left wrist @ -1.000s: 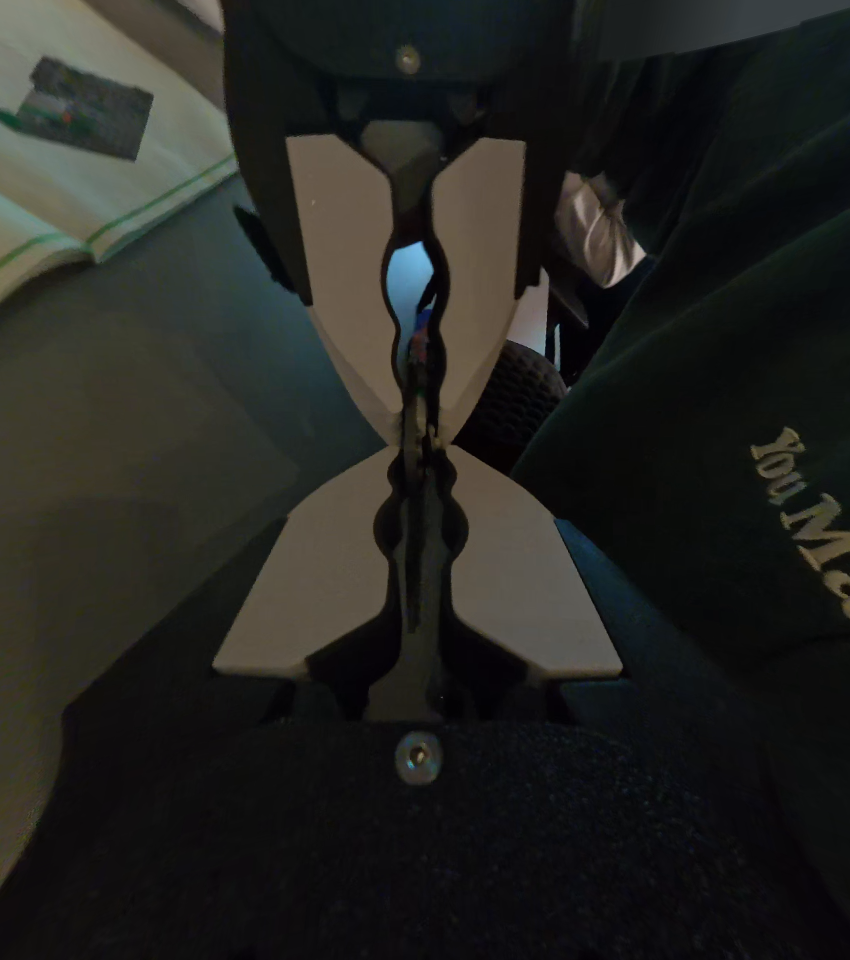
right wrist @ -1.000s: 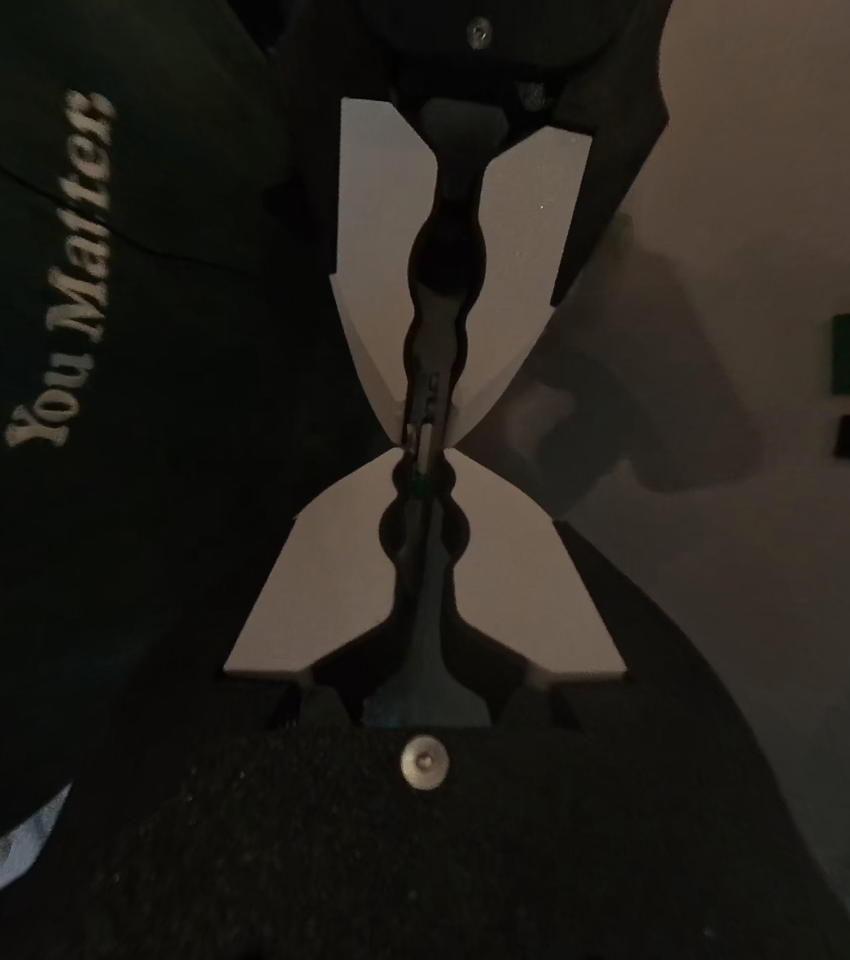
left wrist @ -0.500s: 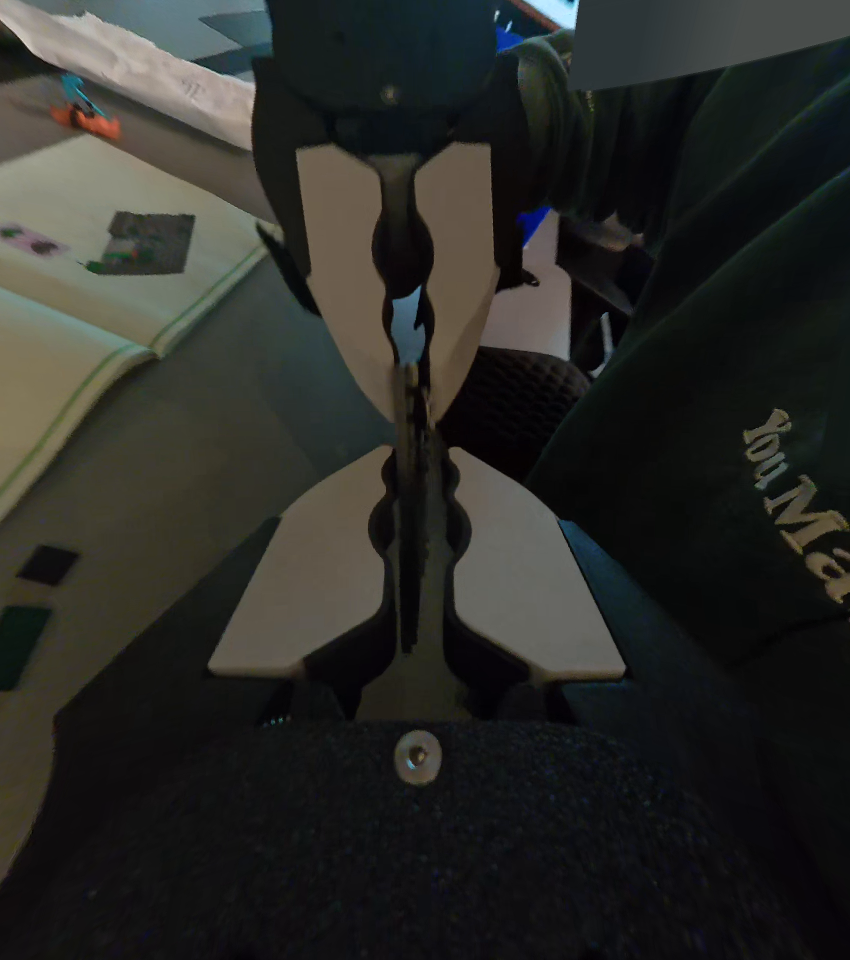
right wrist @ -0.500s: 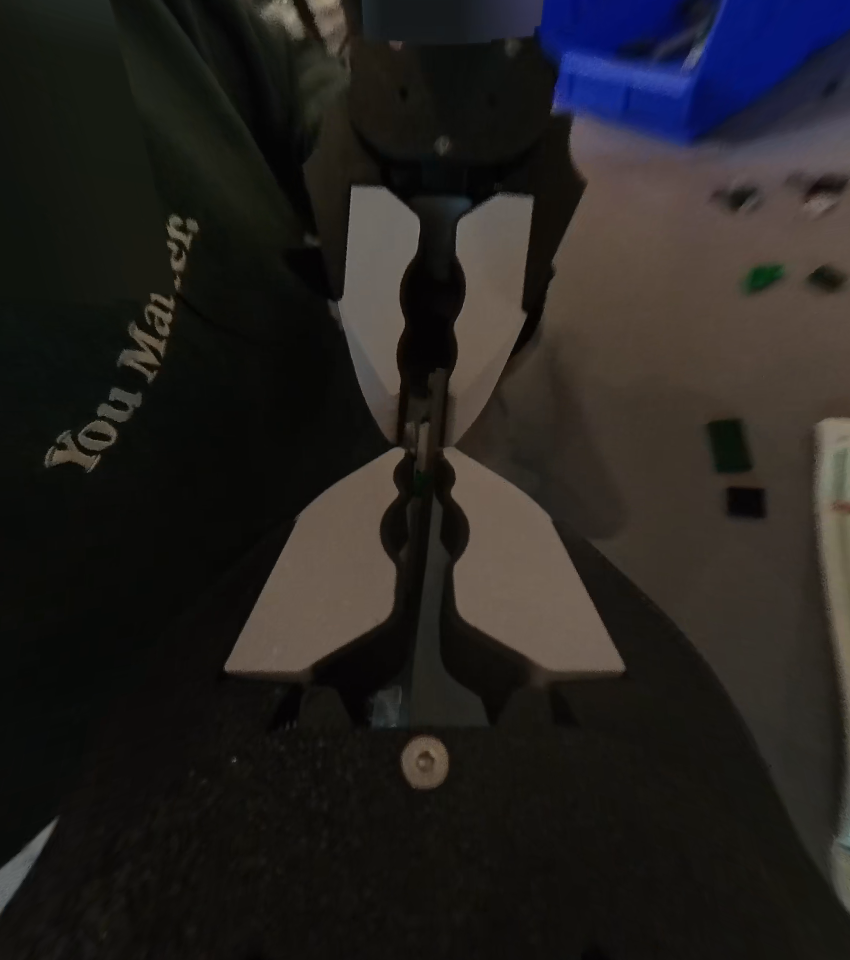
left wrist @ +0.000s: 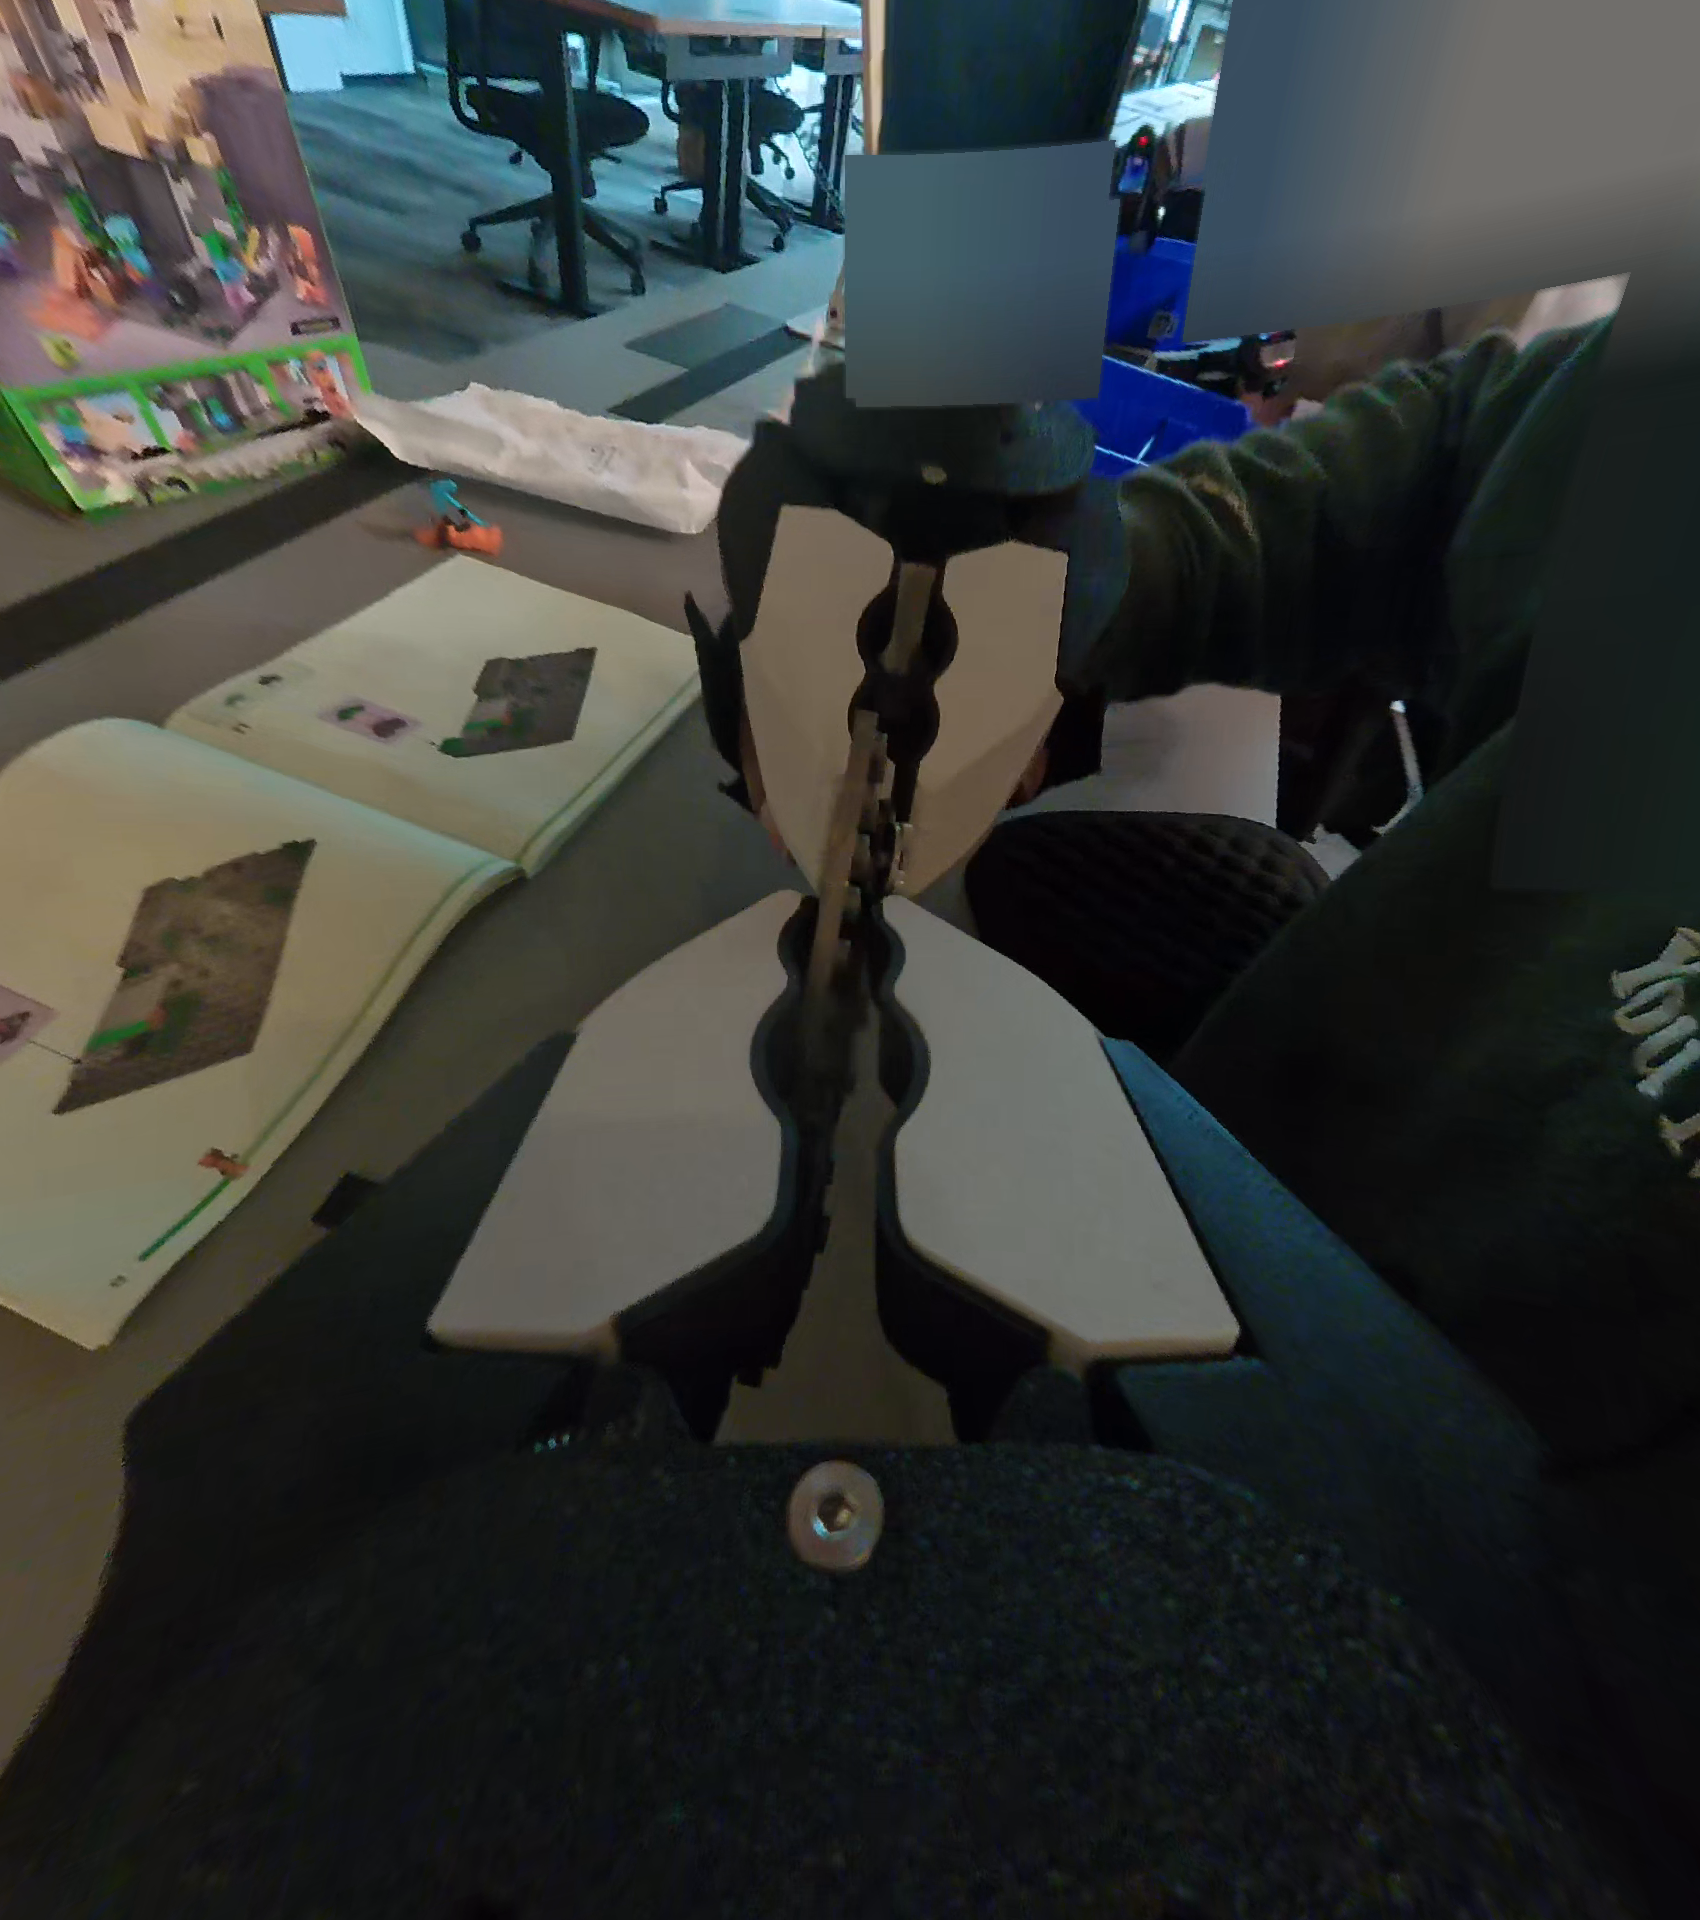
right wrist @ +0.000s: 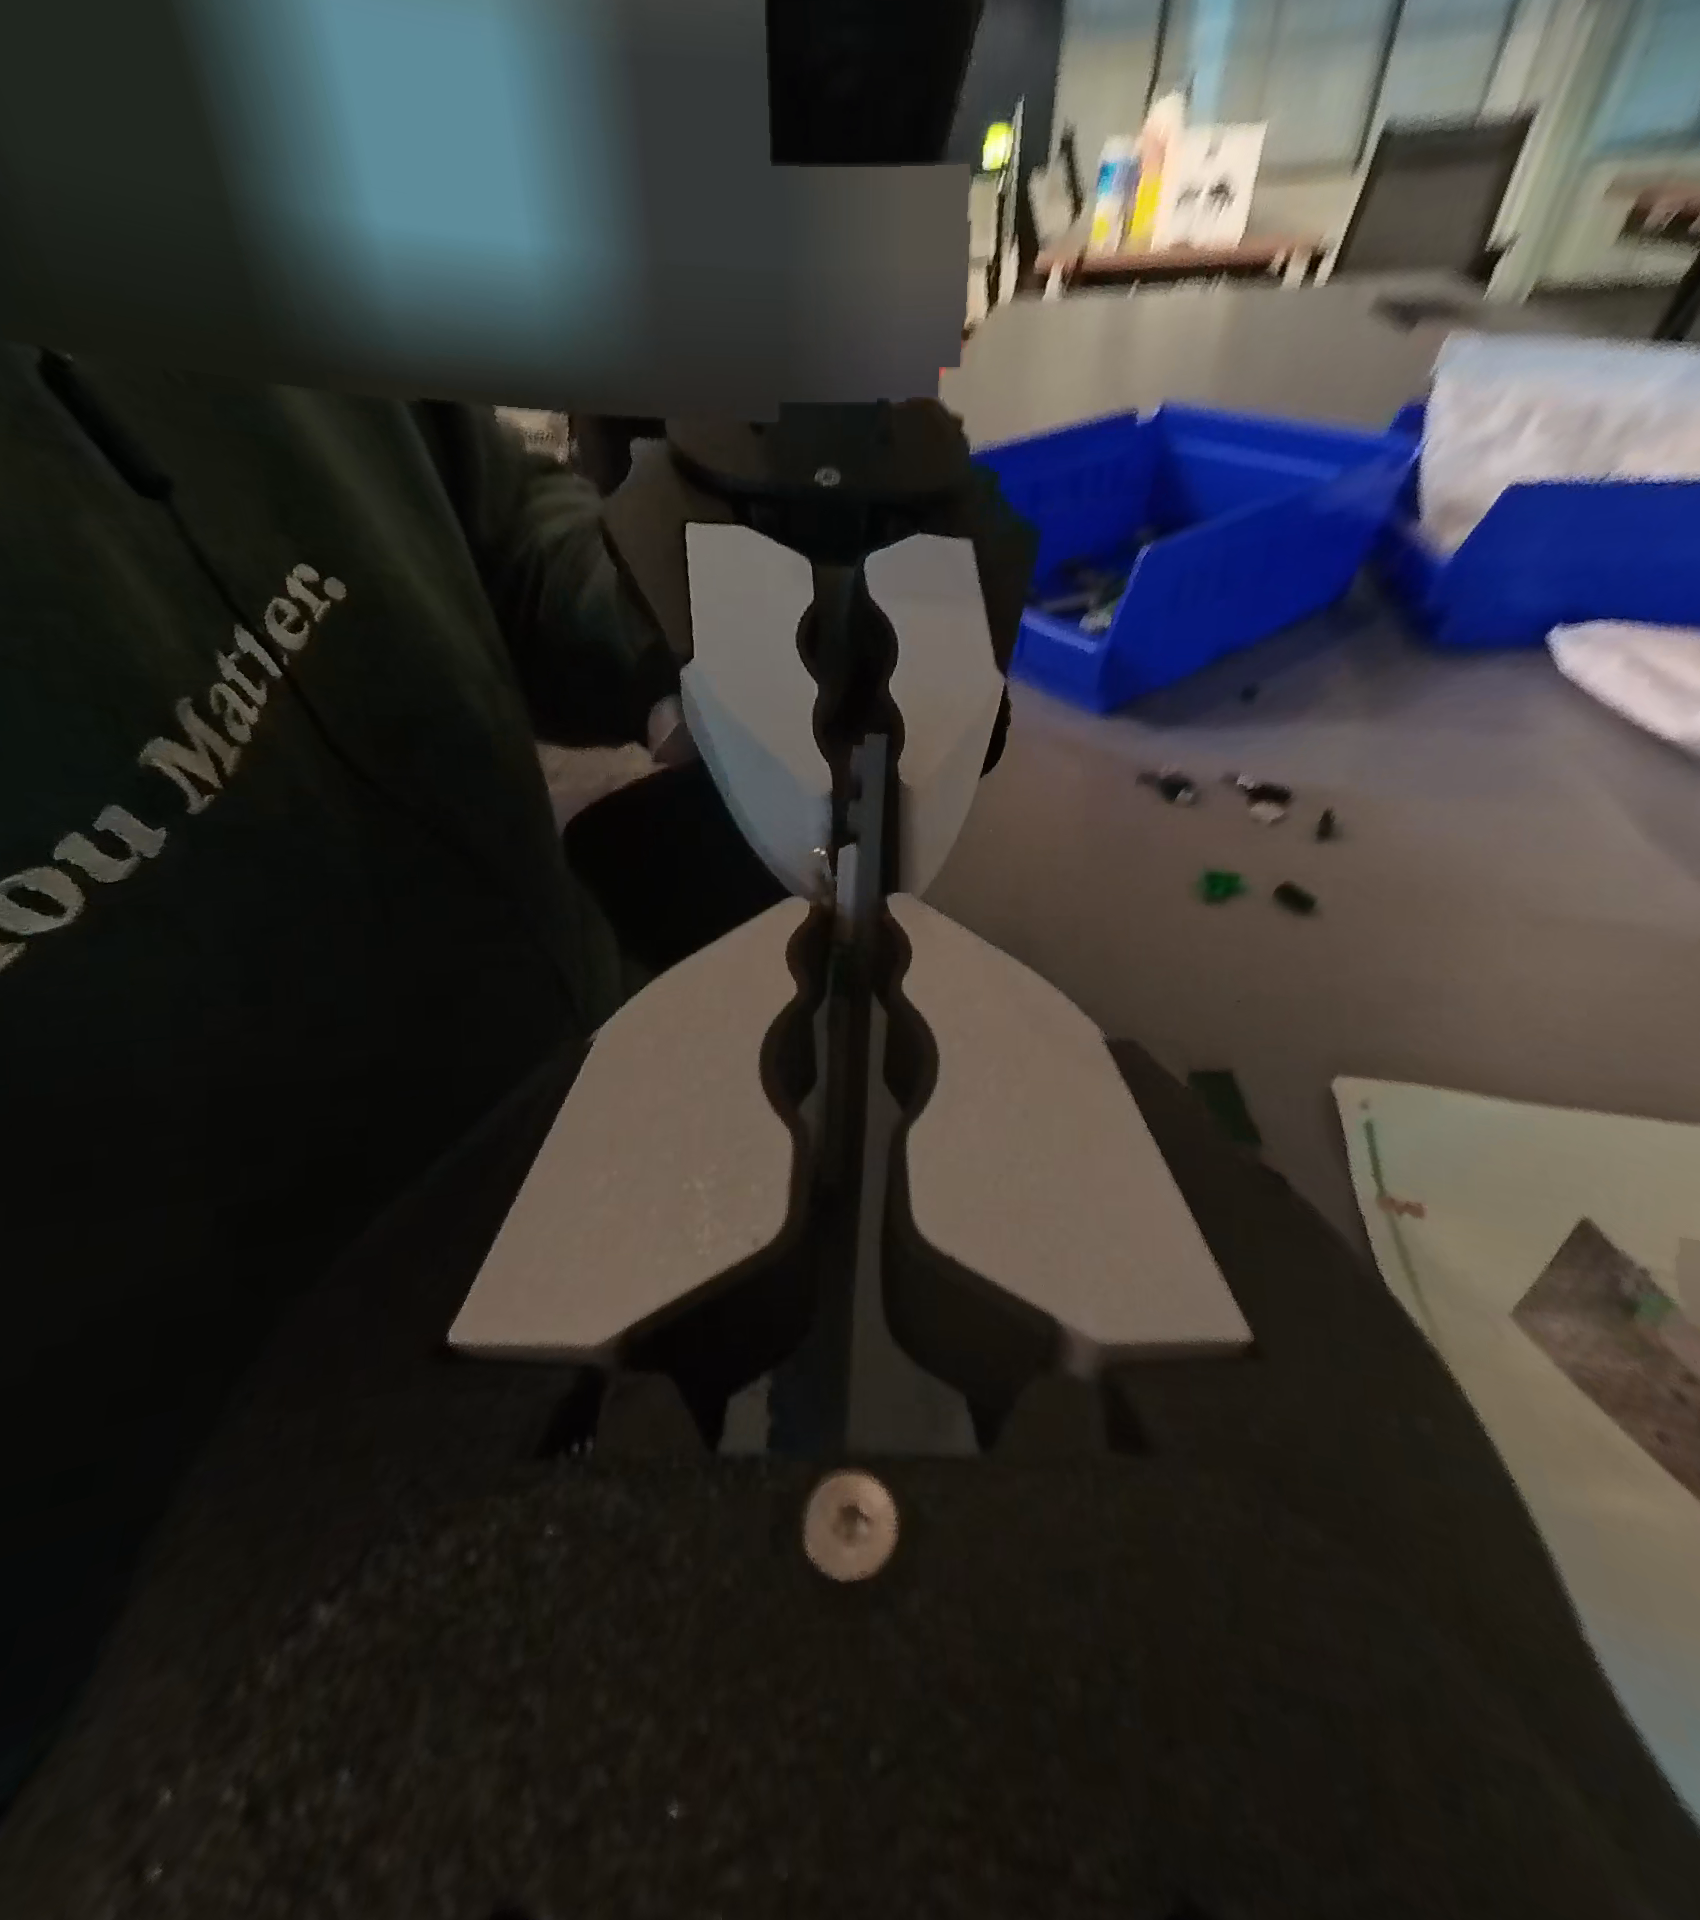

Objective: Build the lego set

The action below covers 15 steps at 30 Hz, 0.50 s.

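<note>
1. At the far left of the left wrist view, the lego box [left wrist: 113, 249] stands on the grey table [left wrist: 35, 582], with a crumpled white bag [left wrist: 555, 457] and a small orange and teal lego figure [left wrist: 456, 525] beside it.
2. Nearer, the instruction booklet [left wrist: 202, 935] lies open and flat on the table.
3. At centre, the left gripper [left wrist: 841, 914] is clamped nearly closed on a thin dark lego plate [left wrist: 851, 831], seen edge-on; the plate runs along the narrow gap between the jaws and sticks out past their tips.
4. The right gripper [left wrist: 887, 862] faces it tip to tip, pinching the far end of the same plate, so the piece bridges both pairs of jaws above the table.
5. In the right wrist view, the right gripper [right wrist: 851, 914] is likewise almost closed on the plate's edge, with the left gripper opposite.
6. To the right lie loose green and dark lego pieces [right wrist: 1241, 842] on the table, blue bins [right wrist: 1241, 551] behind them, and the booklet's corner at lower right.
7. A person's dark green sleeve [left wrist: 1293, 520] shows behind the right gripper.
</note>
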Available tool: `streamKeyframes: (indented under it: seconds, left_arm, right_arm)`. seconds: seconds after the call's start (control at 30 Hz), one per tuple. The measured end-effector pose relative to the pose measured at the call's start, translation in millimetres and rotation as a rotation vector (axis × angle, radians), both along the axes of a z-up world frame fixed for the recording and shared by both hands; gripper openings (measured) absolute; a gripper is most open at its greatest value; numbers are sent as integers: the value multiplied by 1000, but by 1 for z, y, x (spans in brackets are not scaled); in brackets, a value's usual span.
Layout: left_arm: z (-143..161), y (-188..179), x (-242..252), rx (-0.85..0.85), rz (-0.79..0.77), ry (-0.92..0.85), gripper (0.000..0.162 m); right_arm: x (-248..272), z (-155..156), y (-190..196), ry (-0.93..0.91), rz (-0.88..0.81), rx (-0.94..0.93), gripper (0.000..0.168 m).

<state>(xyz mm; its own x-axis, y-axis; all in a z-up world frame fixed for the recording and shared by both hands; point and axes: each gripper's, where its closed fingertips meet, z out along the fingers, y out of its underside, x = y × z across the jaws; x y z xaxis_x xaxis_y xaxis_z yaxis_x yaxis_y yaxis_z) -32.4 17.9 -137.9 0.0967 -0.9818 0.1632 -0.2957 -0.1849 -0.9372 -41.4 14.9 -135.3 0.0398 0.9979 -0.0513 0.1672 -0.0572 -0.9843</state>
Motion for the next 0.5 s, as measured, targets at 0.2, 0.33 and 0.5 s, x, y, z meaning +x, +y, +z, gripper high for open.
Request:
streamKeyframes:
  seconds: [0.2,0.33,0.5]
  left_arm:
    - [4,-4,-1,53,-15,-19,14]
    - [9,-3,-2,69,-1,-45,15]
    - [11,-3,-2,96,3,-59,14]
  right_arm:
    - [-2,1,-2,79,-19,25,8]
    - [-4,2,-1,115,-31,19,8]
    - [-5,4,-1,136,-38,19,8]
